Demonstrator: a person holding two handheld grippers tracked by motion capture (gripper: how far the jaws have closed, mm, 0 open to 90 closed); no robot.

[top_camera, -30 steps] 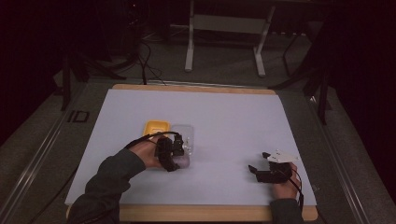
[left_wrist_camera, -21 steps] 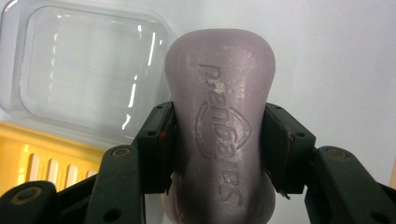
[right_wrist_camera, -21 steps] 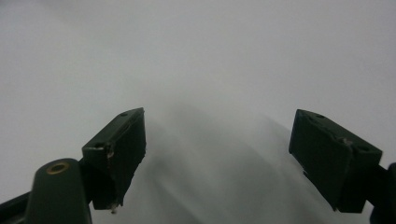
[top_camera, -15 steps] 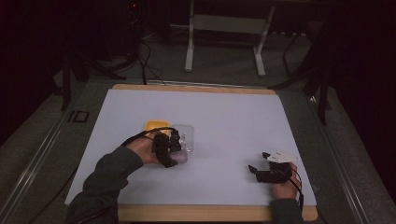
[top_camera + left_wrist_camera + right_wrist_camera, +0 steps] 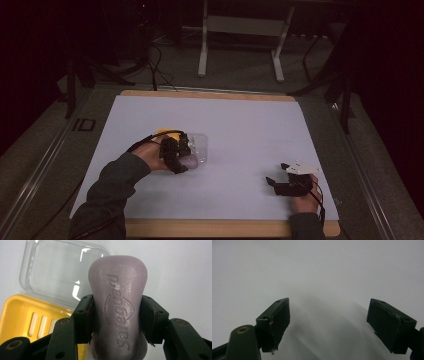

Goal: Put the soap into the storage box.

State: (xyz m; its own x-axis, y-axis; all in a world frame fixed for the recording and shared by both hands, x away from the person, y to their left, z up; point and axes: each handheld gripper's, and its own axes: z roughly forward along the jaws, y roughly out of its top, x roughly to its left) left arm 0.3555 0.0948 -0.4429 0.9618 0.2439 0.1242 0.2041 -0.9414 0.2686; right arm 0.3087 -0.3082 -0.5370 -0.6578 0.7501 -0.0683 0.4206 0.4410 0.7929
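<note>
My left gripper (image 5: 179, 156) (image 5: 116, 315) is shut on a pale purple bar of soap (image 5: 117, 302) (image 5: 190, 162), its pads pressing the bar's two sides; embossed lettering faces the camera. Just beyond the soap lies a clear plastic lid (image 5: 60, 272) (image 5: 201, 145), and beside it a yellow slotted soap dish (image 5: 22, 315) (image 5: 162, 132). My right gripper (image 5: 274, 182) (image 5: 329, 315) rests low over the white mat at the near right, open, with nothing between its fingers.
A white mat (image 5: 250, 125) covers the wooden-edged table (image 5: 210, 227). Past the far edge stand a metal bench frame (image 5: 240, 45) and cables on the floor (image 5: 160, 65). The surroundings are dark.
The left hand has edged slightly away from me with the soap still gripped. The right hand has stayed where it was.
</note>
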